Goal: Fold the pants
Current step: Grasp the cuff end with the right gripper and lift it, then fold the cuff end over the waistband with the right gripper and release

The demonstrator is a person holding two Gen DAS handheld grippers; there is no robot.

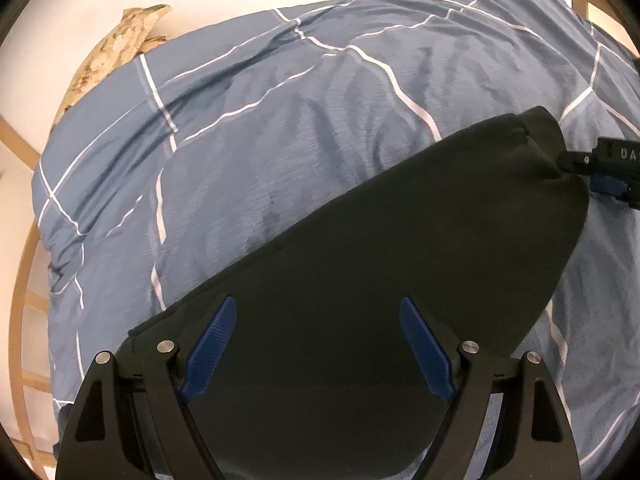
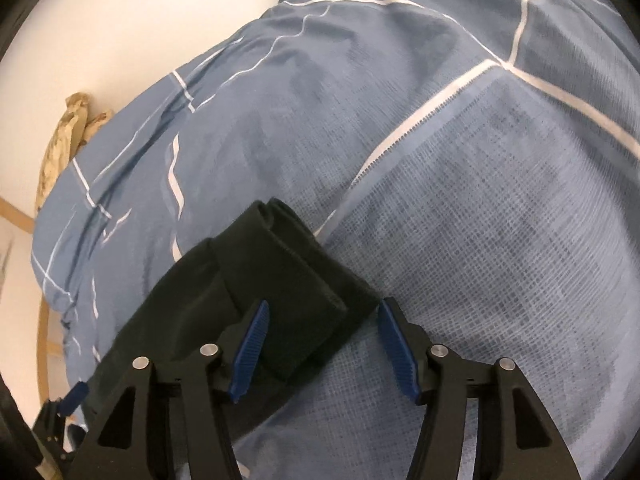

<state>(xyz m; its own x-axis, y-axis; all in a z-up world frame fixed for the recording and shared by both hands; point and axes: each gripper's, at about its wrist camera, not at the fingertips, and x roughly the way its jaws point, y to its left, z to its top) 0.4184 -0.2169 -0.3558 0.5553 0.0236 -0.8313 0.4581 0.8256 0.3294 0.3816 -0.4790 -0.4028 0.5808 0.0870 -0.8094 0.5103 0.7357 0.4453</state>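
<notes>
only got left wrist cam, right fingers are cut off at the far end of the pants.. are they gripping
Observer: No. The right gripper is open. The end of the pants lies between its fingers, and the pads are not pressing on it.
Operator: is that end flat or bunched
Observer: Folded over. A doubled band lies on top, with stacked layers showing at its far edge.
Operator: both fingers over the pants?
Observer: One finger is over the pants. The other sits just past their edge, over the duvet.
</notes>
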